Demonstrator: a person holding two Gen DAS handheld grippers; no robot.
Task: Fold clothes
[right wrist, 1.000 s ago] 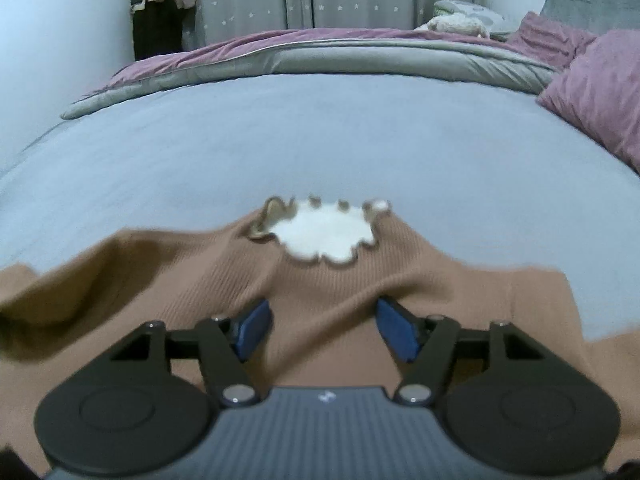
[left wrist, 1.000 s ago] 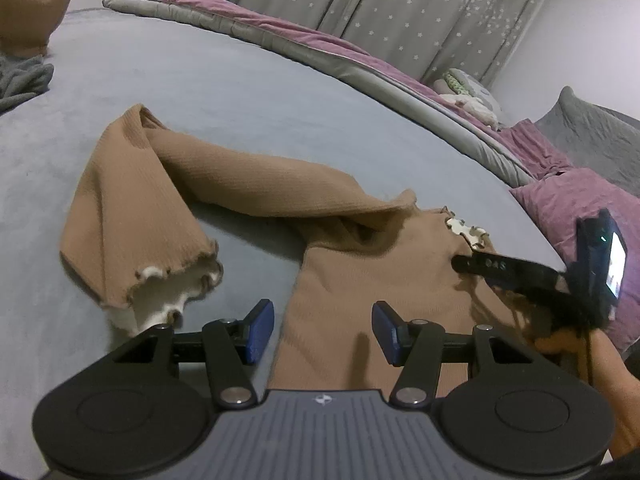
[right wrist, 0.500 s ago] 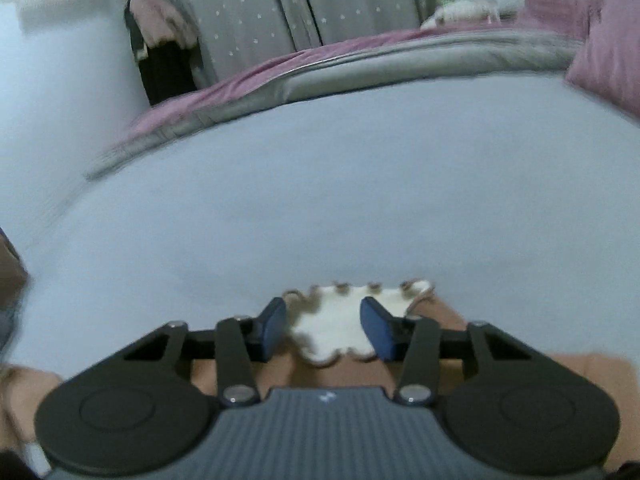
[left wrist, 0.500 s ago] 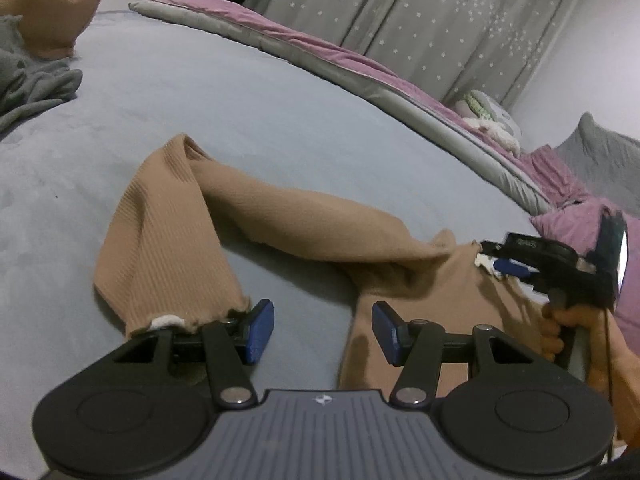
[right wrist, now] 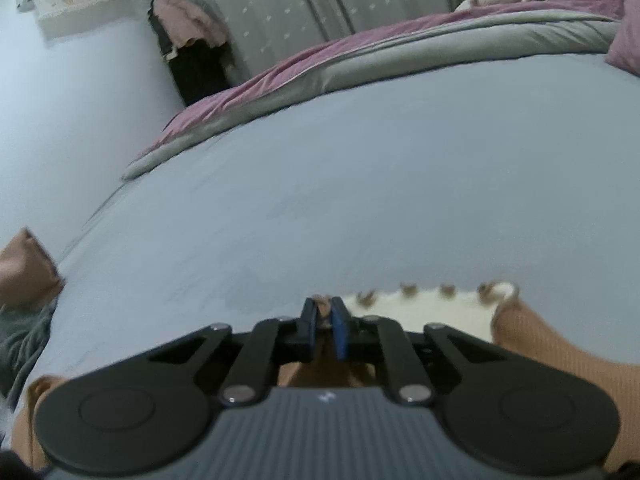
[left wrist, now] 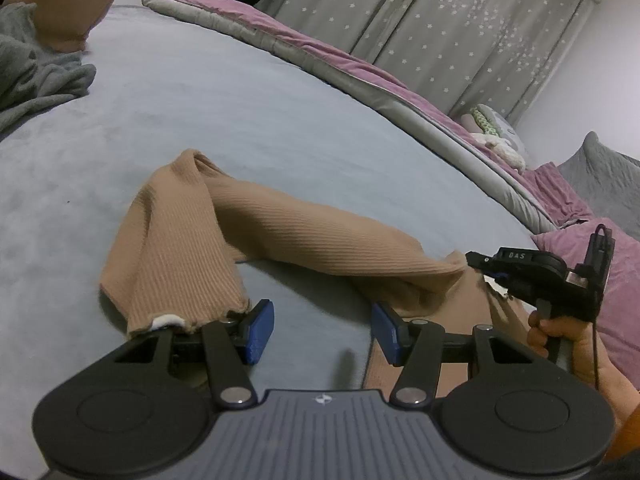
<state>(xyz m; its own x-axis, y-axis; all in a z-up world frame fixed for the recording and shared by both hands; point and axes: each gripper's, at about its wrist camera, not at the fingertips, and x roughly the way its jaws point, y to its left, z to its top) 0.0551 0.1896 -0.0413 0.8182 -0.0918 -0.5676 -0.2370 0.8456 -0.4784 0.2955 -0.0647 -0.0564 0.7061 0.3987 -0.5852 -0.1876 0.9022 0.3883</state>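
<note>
Tan ribbed top (left wrist: 304, 236) lies spread over the grey-blue bed cover (left wrist: 224, 112), one long sleeve (left wrist: 172, 248) bent back on itself so its frilled cuff (left wrist: 188, 320) sits just in front of the left gripper (left wrist: 322, 330). That gripper's blue pads are spread wide apart with only bed cover between them; the cuff is just beside the left-hand pad, and I cannot tell whether they touch. Only the left wrist view shows the sleeve and the right gripper (left wrist: 486, 268) from the side, held in a hand (left wrist: 560, 332) at the garment's neckline, near a mauve pillow (left wrist: 616, 280). Crumpled grey clothing (left wrist: 36, 76) lies well apart at the far left.

The right wrist view alone shows the grip itself: the right gripper (right wrist: 323, 314) has its pads pressed together on the scalloped neckline edge (right wrist: 424, 300), at its left end, with the pale inner lining showing to the right of the pads. The picture is blurred. Star-dotted grey curtains (right wrist: 304, 0) hang behind the bed.
</note>
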